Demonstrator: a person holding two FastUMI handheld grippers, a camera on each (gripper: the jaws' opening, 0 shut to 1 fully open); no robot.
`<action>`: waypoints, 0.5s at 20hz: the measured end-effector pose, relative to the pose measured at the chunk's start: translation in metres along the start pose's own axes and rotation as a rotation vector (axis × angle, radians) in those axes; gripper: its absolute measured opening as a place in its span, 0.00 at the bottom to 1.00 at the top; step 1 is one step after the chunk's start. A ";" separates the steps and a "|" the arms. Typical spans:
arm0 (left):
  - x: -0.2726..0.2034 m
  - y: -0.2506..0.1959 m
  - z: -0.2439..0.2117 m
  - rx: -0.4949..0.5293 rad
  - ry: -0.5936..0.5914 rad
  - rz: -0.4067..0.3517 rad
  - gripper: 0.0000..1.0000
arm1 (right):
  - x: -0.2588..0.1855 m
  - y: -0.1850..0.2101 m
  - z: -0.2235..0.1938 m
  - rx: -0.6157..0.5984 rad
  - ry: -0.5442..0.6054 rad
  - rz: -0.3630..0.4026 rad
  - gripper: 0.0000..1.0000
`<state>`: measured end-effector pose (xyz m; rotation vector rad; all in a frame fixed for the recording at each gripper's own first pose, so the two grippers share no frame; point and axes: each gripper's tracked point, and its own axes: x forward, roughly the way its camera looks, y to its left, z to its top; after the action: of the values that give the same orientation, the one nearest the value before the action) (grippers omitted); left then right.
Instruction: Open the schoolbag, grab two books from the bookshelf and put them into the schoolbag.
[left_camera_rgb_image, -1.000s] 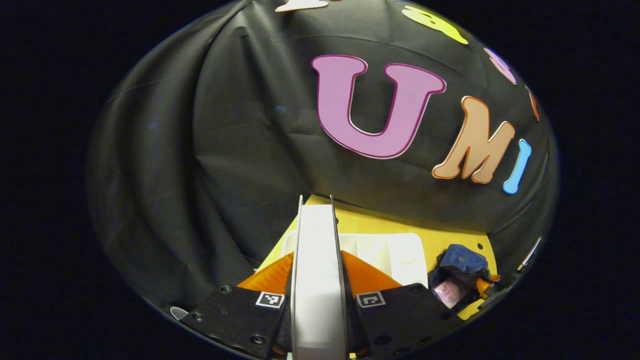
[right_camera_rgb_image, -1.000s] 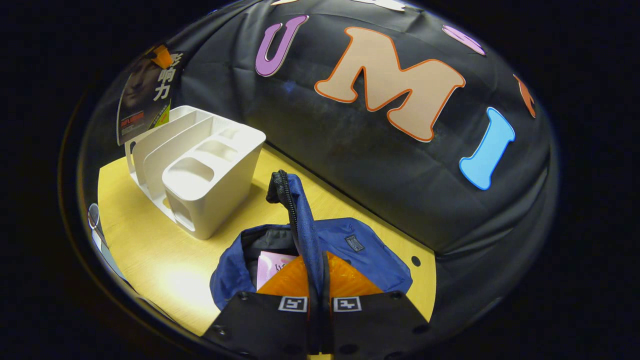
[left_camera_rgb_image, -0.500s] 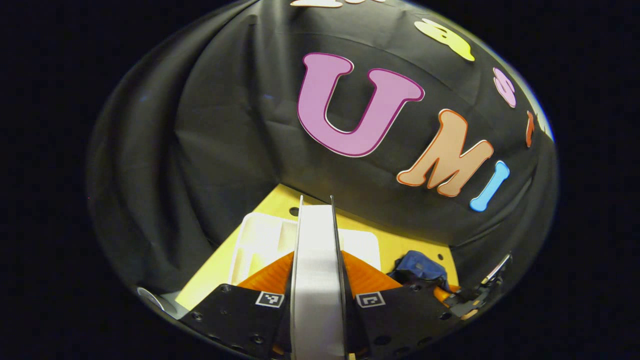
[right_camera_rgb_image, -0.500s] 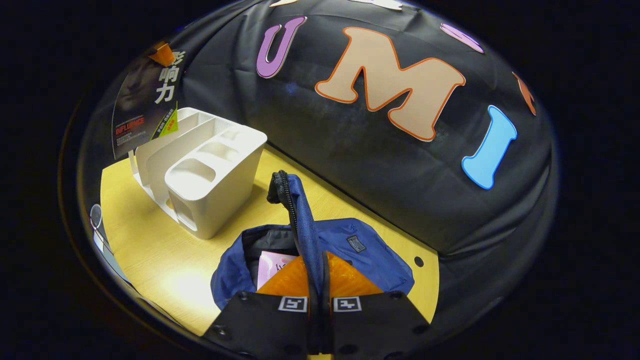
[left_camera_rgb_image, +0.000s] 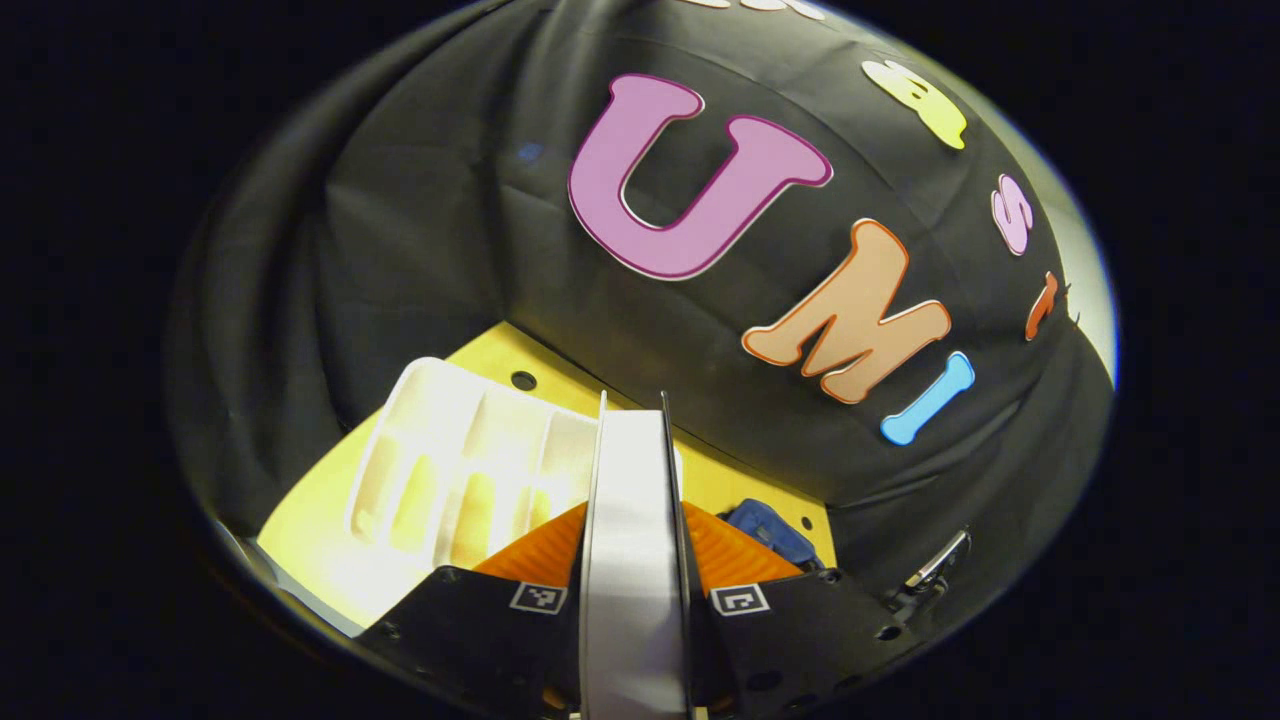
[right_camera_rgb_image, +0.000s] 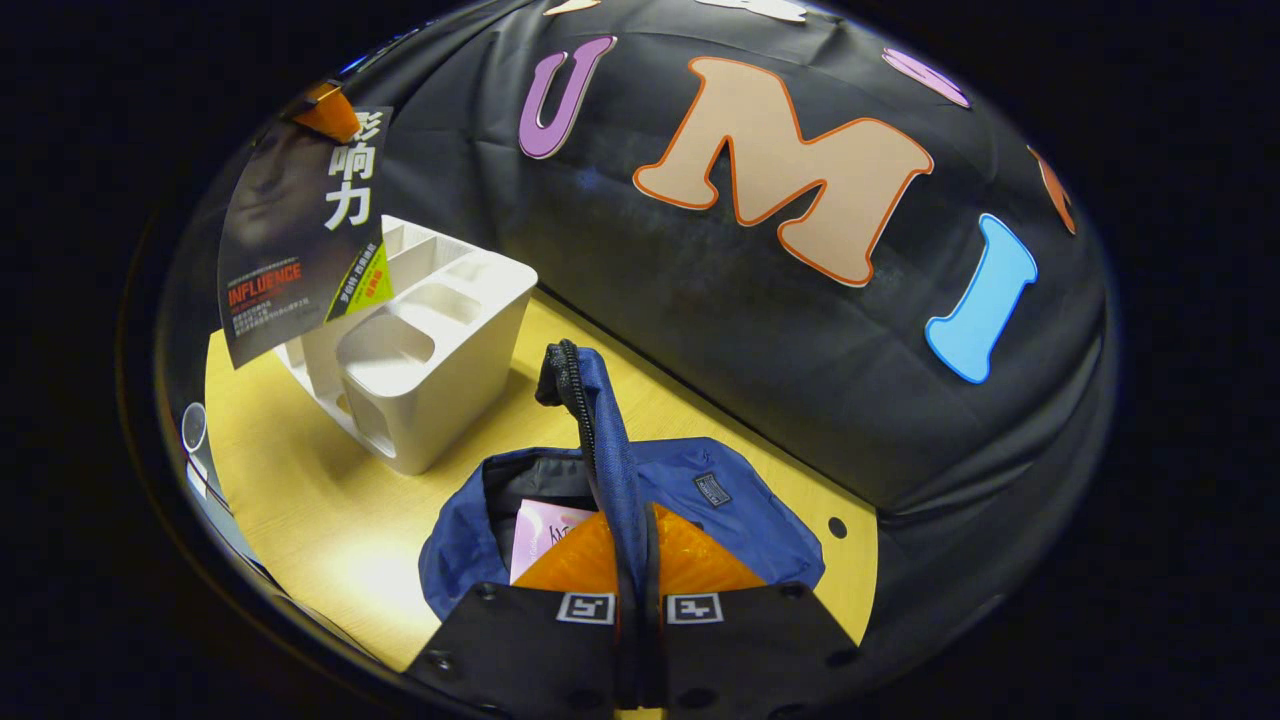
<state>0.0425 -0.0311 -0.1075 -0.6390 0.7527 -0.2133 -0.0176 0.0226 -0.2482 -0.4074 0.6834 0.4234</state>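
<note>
My left gripper (left_camera_rgb_image: 632, 500) is shut on a thick book (left_camera_rgb_image: 632, 560), which I see edge-on with its white pages between the fingers. In the right gripper view that dark-covered book (right_camera_rgb_image: 300, 230) hangs in the air above the white bookshelf (right_camera_rgb_image: 430, 350), with a fingertip (right_camera_rgb_image: 322, 112) of the left gripper at its top. My right gripper (right_camera_rgb_image: 635, 520) is shut on the zipper edge of the blue schoolbag's flap (right_camera_rgb_image: 600, 440) and holds it up. The schoolbag (right_camera_rgb_image: 720, 500) lies open on the table with a pink book (right_camera_rgb_image: 545, 525) inside.
The yellow wooden table (right_camera_rgb_image: 320, 500) ends at the black cloth wall behind. In the left gripper view the bookshelf (left_camera_rgb_image: 460, 480) is lower left and the schoolbag (left_camera_rgb_image: 770, 530) lower right, with the right gripper (left_camera_rgb_image: 930, 580) beyond it. A small round object (right_camera_rgb_image: 192, 430) sits at the table's left edge.
The left gripper has carried the book rightward over the bookshelf, toward the schoolbag; it looms larger in the right gripper view. The right gripper still holds the flap up.
</note>
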 end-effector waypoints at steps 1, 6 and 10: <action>0.005 -0.003 -0.008 -0.016 0.007 -0.006 0.37 | 0.000 0.000 0.000 0.001 -0.001 0.003 0.05; 0.020 -0.028 -0.038 -0.052 0.032 -0.069 0.37 | 0.000 -0.002 0.000 -0.002 -0.006 0.024 0.05; 0.036 -0.046 -0.068 -0.088 0.063 -0.109 0.37 | 0.000 -0.002 0.000 -0.009 -0.013 0.045 0.05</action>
<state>0.0231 -0.1132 -0.1376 -0.7602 0.7920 -0.3025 -0.0167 0.0212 -0.2476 -0.3982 0.6790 0.4715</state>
